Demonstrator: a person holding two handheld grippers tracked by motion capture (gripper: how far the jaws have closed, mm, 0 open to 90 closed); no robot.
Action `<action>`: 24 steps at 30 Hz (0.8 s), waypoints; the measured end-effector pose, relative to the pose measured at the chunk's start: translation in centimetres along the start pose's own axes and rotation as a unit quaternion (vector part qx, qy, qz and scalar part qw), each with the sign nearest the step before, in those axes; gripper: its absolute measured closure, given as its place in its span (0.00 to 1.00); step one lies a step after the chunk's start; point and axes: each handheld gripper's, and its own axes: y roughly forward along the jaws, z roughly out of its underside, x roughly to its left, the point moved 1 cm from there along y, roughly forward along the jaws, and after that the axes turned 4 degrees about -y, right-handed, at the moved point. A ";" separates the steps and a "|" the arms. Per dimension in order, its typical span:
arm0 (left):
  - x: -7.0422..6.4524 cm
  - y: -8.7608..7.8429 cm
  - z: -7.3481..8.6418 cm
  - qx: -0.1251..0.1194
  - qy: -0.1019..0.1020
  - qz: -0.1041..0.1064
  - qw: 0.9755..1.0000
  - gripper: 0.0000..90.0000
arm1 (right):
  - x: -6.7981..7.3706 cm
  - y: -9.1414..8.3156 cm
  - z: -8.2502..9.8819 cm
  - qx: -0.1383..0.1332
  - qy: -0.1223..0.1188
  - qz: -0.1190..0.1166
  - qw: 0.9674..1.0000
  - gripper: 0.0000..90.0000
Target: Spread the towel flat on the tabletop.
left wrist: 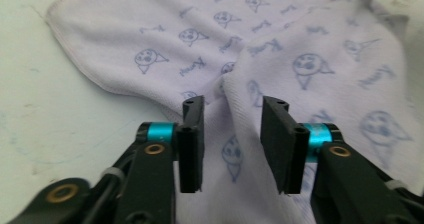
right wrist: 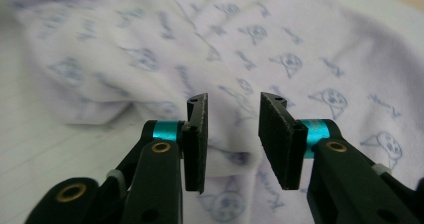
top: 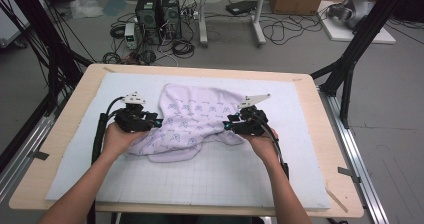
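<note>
A pale lilac cloth point(top: 192, 116) printed with small blue cartoon figures lies crumpled on the white gridded mat point(top: 210, 179). My left gripper point(top: 159, 122) sits at the cloth's left edge and points right into it. In the left gripper view the jaws point(left wrist: 232, 104) stand apart, with a raised fold of the cloth point(left wrist: 310, 59) running between them, untouched by the pads. My right gripper point(top: 226, 125) is at the cloth's right edge, pointing left. Its jaws point(right wrist: 232, 99) are also apart above the rumpled cloth point(right wrist: 280, 39), gripping nothing.
The mat covers a wooden table point(top: 65, 134) whose rim shows all round. Black frame posts point(top: 350, 59) stand at the right and left of the table. Computer towers point(top: 159, 9) and cables lie on the floor beyond the far edge.
</note>
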 end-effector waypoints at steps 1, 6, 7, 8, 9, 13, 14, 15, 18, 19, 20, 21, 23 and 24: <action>-0.3 -0.7 0.1 -0.001 0.008 0.004 1.000 0.63 | 0.4 -0.3 0.0 -0.002 -0.009 0.001 1.000 0.70; -2.2 -2.6 1.5 -0.013 0.035 0.020 0.999 0.53 | 3.4 -1.3 0.4 -0.027 -0.039 -0.020 0.999 0.67; -2.6 -2.6 2.0 -0.011 0.038 0.025 0.999 0.52 | 4.0 -1.3 0.6 -0.025 -0.042 -0.024 0.999 0.67; -2.9 -2.6 2.5 -0.006 0.043 0.027 0.999 0.51 | 4.6 -1.1 0.7 -0.015 -0.043 -0.032 0.998 0.66; -3.1 -2.5 3.0 0.002 0.048 0.027 0.998 0.50 | 5.2 -0.8 0.9 -0.017 -0.052 -0.034 0.998 0.66; -3.5 -1.3 4.6 0.018 0.063 0.023 0.998 0.51 | 7.0 0.7 1.7 -0.009 -0.062 -0.051 0.997 0.66; -3.5 -0.9 4.8 0.026 0.070 0.026 0.997 0.58 | 7.3 1.2 1.8 -0.004 -0.061 -0.057 0.996 0.66; -3.4 -0.4 5.0 0.031 0.073 0.026 0.997 0.70 | 7.6 1.8 1.8 0.000 -0.064 -0.062 0.996 0.66; -3.2 0.6 4.8 0.038 0.078 0.011 0.996 0.90 | 8.3 3.1 1.8 0.014 -0.070 -0.068 0.995 0.66; -3.1 0.9 4.5 0.036 0.070 0.006 0.997 0.91 | 8.4 3.4 1.8 0.015 -0.071 -0.067 0.995 0.66; -3.0 1.1 4.3 0.034 0.068 0.003 0.997 0.92 | 8.5 3.8 1.7 0.018 -0.071 -0.066 0.995 0.66; -3.0 1.3 4.0 0.030 0.063 -0.002 0.998 0.93 | 8.5 4.2 1.7 0.020 -0.068 -0.065 0.995 0.66; -2.9 1.5 3.6 0.030 0.062 -0.003 0.998 0.93 | 8.4 4.8 1.6 0.022 -0.064 -0.061 0.996 0.65; -2.9 1.5 3.5 0.026 0.059 -0.002 0.998 0.93 | 8.4 5.2 1.5 0.021 -0.061 -0.060 0.996 0.65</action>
